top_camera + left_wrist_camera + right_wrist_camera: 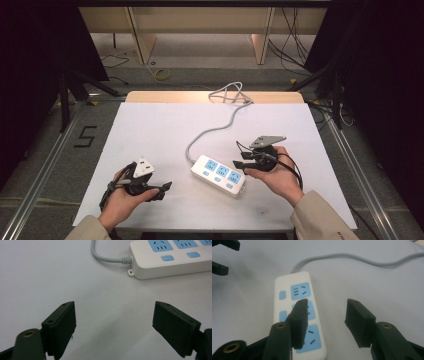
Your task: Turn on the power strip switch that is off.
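A white power strip [218, 175] with three blue sockets is seen lying flat on the white surface [150, 130], right of centre, angled. Its grey cord [212, 131] is run back to the far edge, where it is looped. The left tool [159, 190] is held low at the front left, well apart from the strip, jaws wide apart with nothing between them; in the left gripper view the strip's cord end [127, 260] is seen ahead. The right tool [241, 159] is held just beside the strip's right end, jaws apart, empty; in the right gripper view one jaw is seen over the middle socket [310, 310]. Contact cannot be told.
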A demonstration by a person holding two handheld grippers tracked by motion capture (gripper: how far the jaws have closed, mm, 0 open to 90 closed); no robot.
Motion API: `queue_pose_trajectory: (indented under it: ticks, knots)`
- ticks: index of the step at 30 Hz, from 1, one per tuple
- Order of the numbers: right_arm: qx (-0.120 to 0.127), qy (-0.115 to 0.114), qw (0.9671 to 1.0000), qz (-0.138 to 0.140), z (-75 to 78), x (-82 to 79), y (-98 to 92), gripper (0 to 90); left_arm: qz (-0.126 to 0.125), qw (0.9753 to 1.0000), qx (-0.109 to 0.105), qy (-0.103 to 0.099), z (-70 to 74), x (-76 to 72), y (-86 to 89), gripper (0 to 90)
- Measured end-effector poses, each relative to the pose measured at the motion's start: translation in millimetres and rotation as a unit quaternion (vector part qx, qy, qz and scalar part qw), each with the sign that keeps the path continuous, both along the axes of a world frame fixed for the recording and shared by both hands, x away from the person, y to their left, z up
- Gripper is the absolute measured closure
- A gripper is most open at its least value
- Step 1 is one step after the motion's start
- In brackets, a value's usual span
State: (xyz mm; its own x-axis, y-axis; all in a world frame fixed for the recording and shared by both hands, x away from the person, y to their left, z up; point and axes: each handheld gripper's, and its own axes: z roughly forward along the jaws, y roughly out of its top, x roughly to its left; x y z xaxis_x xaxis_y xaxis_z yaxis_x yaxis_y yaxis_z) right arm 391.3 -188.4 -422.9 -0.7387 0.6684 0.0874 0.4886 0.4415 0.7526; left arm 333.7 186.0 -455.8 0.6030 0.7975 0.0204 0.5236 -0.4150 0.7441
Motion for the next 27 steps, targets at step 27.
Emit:
queue_pose_trajectory:
  ticks: [27]
  knots:
    - [0.031, -0.018, 0.9986, -0.039, -18.3, -30.6, -61.7, 38.6, 0.000, 1.0000, 0.000, -0.004, 0.5, 0.0, 1.6, 18.6]
